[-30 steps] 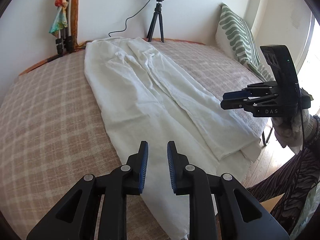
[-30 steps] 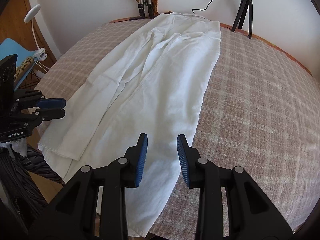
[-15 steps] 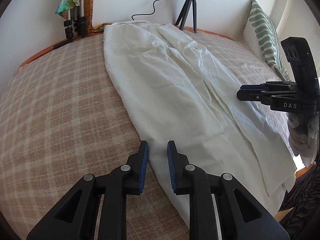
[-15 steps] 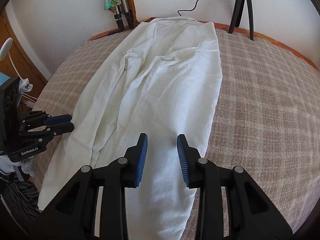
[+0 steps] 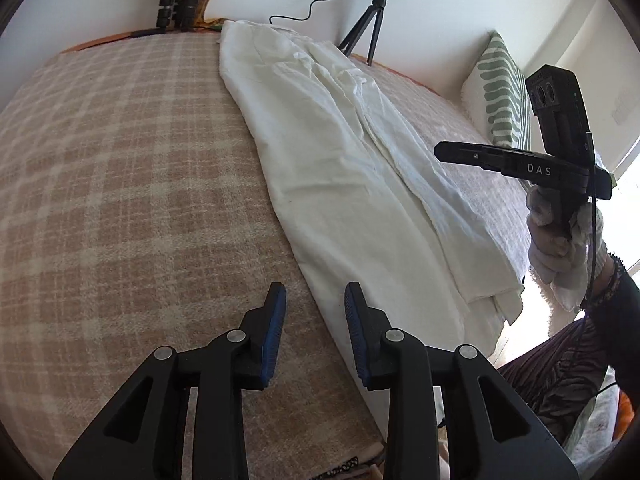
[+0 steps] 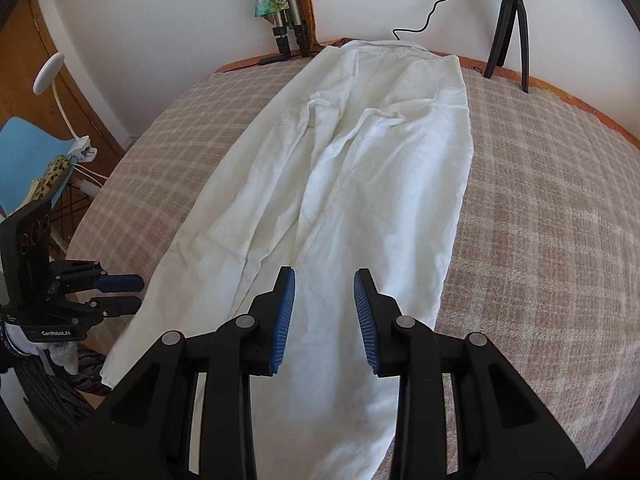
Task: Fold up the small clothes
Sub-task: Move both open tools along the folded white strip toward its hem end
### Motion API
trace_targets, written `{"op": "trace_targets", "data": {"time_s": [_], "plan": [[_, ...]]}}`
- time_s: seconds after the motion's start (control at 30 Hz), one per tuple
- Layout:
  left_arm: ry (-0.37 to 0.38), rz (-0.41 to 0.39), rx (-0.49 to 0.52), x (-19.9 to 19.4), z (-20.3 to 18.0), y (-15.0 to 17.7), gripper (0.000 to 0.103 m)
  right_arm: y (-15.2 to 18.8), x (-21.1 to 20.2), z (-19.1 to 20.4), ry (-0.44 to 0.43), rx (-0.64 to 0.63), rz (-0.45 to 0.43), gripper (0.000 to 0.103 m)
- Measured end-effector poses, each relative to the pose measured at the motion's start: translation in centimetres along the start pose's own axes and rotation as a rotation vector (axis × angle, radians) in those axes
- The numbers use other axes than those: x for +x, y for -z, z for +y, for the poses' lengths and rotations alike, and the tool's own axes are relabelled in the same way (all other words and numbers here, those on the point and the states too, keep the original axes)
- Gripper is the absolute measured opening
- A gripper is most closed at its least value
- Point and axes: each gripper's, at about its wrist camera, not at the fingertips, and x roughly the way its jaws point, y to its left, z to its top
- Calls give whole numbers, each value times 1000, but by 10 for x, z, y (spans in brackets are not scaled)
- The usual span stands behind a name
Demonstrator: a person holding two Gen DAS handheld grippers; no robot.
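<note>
A pair of white trousers (image 5: 352, 184) (image 6: 360, 184) lies stretched out lengthwise on the plaid bedcover (image 5: 120, 184), waist at the far wall, leg ends hanging over the near bed edge. My left gripper (image 5: 314, 296) hovers over the cover at the left border of the near leg; its jaws are opening and hold nothing. In the right wrist view it shows low at the left (image 6: 134, 292). My right gripper (image 6: 324, 280) hangs open above the lower legs with nothing between its pads. The left wrist view catches it side-on (image 5: 440, 151), held by a gloved hand (image 5: 556, 240).
A ring light on a small tripod (image 5: 372, 24) stands at the far wall, with folded tripod legs and a colourful cloth (image 6: 280, 12) beside it. A green patterned pillow (image 5: 500, 96) leans at the right. A blue chair (image 6: 28, 160) and clip lamp (image 6: 50, 74) stand beside the bed.
The left gripper has slid down and across to the left border of the trousers, and its jaws stand wider. The right gripper has shifted over the lower legs.
</note>
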Motion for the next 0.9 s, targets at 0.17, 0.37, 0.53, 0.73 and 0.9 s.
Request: {"op": "trace_targets", "data": {"time_s": [0.17, 0.37, 0.53, 0.73, 0.9], "plan": [[-95, -22, 127, -8, -26, 26, 29, 10, 12, 29, -5, -65, 52, 33], [-125, -8, 170, -24, -23, 30, 29, 49, 10, 25, 21, -97, 146, 33], [-99, -106, 190, -29, -32, -8, 29, 55, -11, 17, 12, -46, 91, 33], [-75, -4, 272, 6, -46, -14, 29, 65, -18, -1, -15, 39, 80, 33], [-95, 49, 322, 2, -45, 19, 29, 95, -21, -13, -15, 61, 117, 33]]}}
